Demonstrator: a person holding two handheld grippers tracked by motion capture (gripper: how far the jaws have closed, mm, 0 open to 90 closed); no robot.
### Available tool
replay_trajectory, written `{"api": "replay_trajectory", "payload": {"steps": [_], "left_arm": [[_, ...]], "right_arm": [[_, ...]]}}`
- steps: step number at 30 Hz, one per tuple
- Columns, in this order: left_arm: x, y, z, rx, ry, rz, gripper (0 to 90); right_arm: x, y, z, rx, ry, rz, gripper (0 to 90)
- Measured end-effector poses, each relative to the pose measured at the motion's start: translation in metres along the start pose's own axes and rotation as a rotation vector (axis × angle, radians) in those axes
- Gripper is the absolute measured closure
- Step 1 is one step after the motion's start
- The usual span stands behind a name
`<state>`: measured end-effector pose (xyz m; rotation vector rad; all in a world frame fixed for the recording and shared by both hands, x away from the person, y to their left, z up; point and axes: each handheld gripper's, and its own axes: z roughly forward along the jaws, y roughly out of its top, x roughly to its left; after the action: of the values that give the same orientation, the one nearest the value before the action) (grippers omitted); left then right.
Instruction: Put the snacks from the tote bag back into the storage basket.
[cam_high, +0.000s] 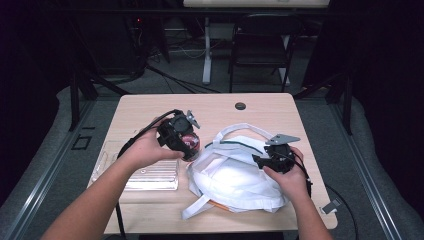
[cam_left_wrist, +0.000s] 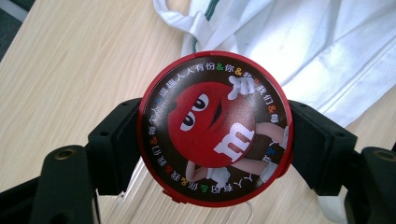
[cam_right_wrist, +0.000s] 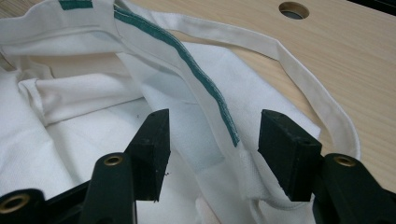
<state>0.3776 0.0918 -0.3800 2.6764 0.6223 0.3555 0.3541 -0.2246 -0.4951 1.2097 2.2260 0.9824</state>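
Clear plastic tray (cam_high: 150, 175) lies flat at the table's left, its contents too faint to read. Just right of it, the left gripper (cam_high: 187, 142) clamps a round red candy tin (cam_left_wrist: 215, 128) by its rim, lifted beside the white cloth tote bag (cam_high: 235, 175), probably for dropping in. The right gripper (cam_right_wrist: 212, 154) stands open astride the bag's green-striped hem (cam_right_wrist: 205, 79), seemingly to hold its mouth open; the bag's inside is hidden.

**Where the cameras are looking**

The high view is looking down from above the table (cam_high: 150, 107), far back. The left gripper view is sitting very close to a round red tin (cam_left_wrist: 215, 128). The right gripper view is sitting close over the white bag (cam_right_wrist: 70, 107). All three are sharing that bag and the wooden tabletop.
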Motion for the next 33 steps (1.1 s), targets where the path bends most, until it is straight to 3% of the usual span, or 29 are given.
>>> {"api": "replay_trajectory", "payload": {"steps": [33], "left_arm": [[0.021,-0.045,-0.010,0.006,0.012,-0.069,25.5]], "right_arm": [[-0.001,-0.001,0.000,-0.003,-0.002,0.006,43.9]]}}
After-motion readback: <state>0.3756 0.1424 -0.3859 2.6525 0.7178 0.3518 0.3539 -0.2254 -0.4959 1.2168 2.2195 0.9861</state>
